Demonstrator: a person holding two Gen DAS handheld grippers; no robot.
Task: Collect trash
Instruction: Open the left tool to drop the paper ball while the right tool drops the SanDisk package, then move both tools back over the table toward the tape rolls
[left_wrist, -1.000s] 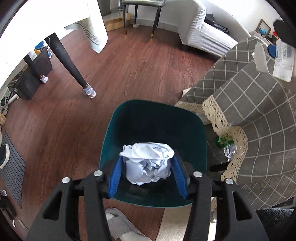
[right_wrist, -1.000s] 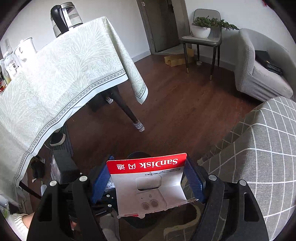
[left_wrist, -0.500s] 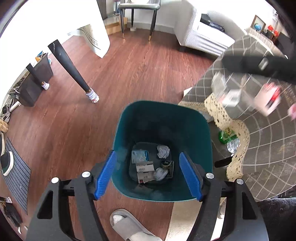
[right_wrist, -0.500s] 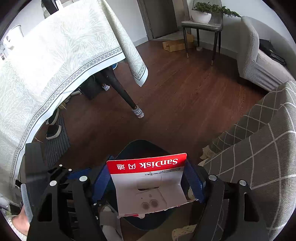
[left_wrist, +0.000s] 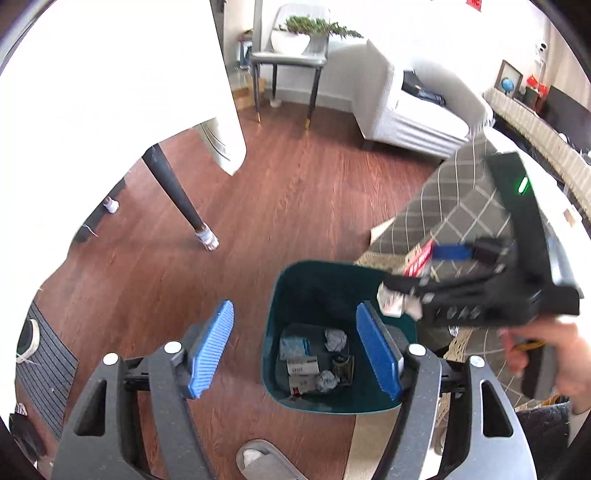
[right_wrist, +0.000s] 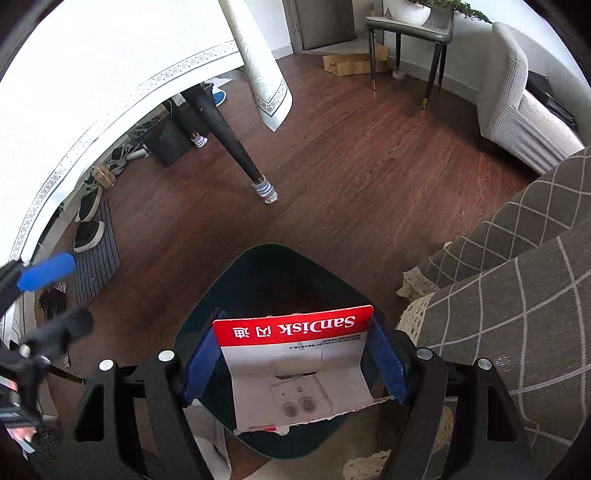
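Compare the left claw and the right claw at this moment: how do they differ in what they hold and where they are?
The left claw is open and holds nothing, having just closed a little; the right claw is shut on the SanDisk card package. The left claw sits partly beside the teal bin, over the wood floor; the right claw sits over the bin's opening. Both point downward and have blue pads.

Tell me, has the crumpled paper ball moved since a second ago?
Yes. It left the left hand-held gripper, whose jaws have just been opening, and now lies down inside the teal bin, apparently the crumpled paper ball.
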